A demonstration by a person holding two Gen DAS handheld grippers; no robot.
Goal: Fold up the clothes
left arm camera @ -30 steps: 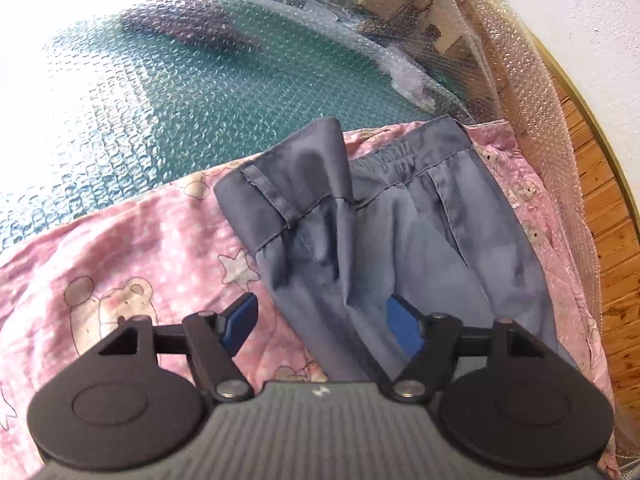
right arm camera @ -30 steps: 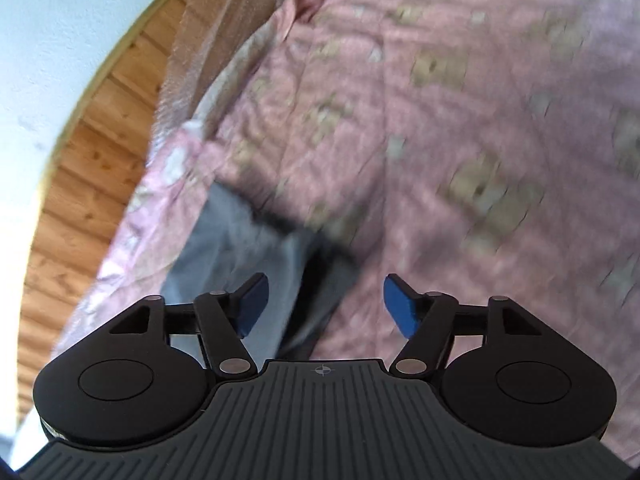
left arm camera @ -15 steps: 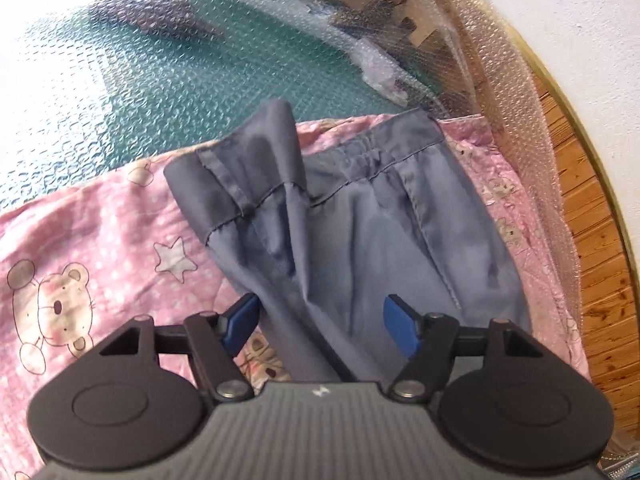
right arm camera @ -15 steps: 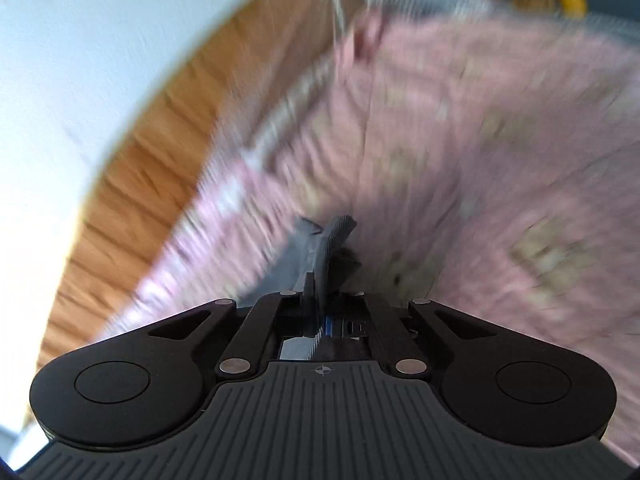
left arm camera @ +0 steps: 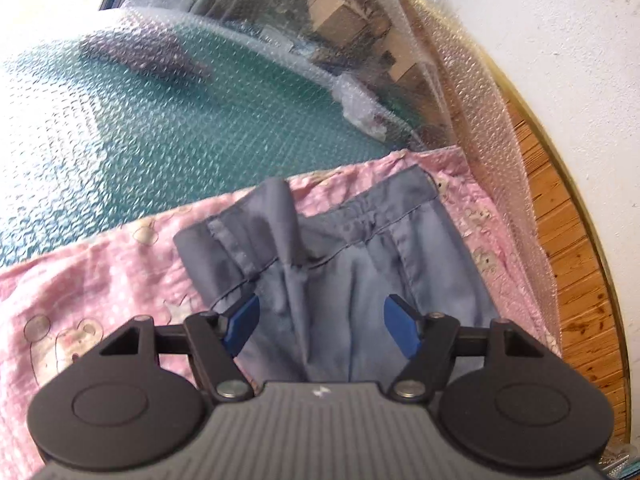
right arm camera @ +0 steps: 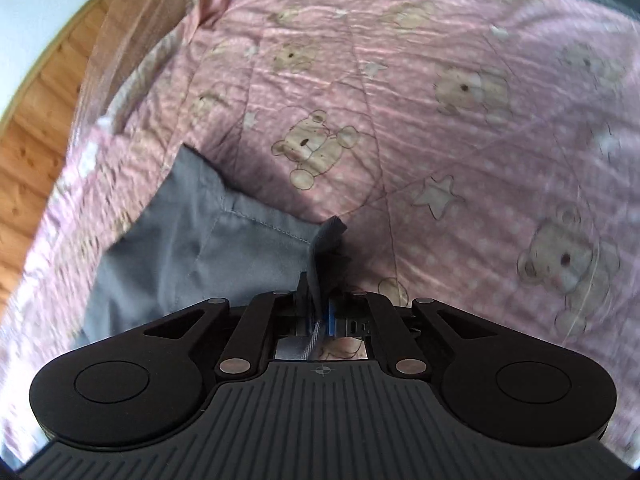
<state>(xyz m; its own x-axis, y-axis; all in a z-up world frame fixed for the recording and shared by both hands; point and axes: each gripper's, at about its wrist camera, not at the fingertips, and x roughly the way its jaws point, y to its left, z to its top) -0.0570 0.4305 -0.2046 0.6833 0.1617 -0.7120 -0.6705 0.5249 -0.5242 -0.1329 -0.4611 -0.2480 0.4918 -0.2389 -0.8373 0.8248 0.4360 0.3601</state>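
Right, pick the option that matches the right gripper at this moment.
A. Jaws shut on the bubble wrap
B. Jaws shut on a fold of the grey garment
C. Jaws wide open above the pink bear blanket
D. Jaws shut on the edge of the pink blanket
B: in the right wrist view the right gripper has its jaws closed together with a bunched fold of the grey garment pinched between them, over the pink blanket.

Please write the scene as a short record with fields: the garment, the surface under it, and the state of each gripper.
garment: grey garment, partly folded, one stitched hem turned up
surface: pink bear-print sheet, over bubble wrap
left gripper: open, above the garment, pads not pressing on it
right gripper: shut on a bunched edge of the grey garment
floor: wooden boards beside the sheet
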